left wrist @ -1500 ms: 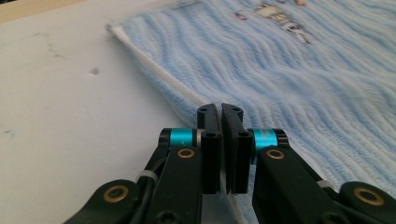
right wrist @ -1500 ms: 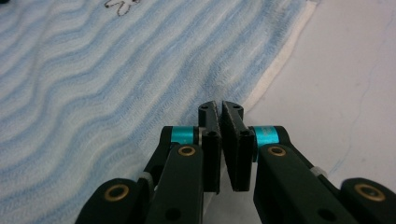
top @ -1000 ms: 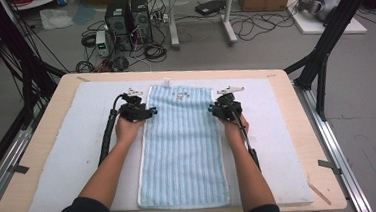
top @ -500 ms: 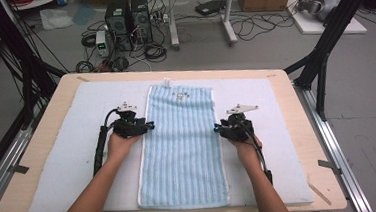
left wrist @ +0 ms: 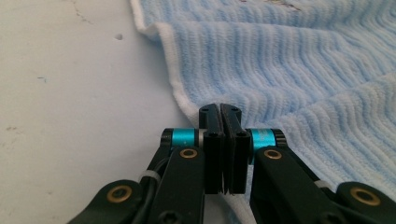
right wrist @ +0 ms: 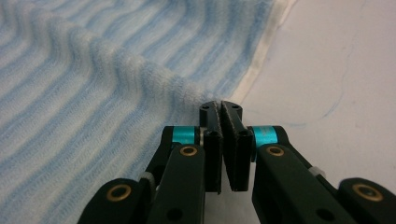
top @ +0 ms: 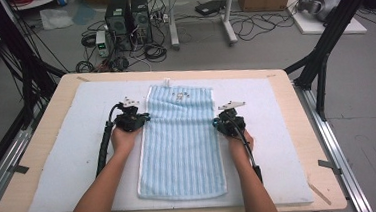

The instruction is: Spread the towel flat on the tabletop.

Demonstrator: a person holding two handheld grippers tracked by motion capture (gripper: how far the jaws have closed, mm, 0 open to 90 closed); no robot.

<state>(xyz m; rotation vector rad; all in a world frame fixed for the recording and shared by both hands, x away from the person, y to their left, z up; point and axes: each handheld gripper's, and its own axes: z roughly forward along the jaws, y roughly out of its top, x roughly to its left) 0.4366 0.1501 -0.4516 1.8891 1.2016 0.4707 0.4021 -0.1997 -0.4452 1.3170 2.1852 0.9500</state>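
A wooden table (top: 298, 128), centre frame, carries a pale mat (top: 69, 159); on its middle lies a blue striped towel (top: 181, 141), lengthwise. The left gripper (top: 144, 118) has just clenched onto the towel's left hem, the right gripper (top: 216, 125) onto its right hem, cloth ridged at both. Each bite looks thin, right at the white border, so a lift could slip one edge free and skew the fold.

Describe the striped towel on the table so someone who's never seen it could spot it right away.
On the light wooden table lies a pale blue mat. Along its middle stretches the long blue-and-white striped terry towel, white-hemmed. It is the ribbed, striped cloth there, with a black gripper at each long edge.
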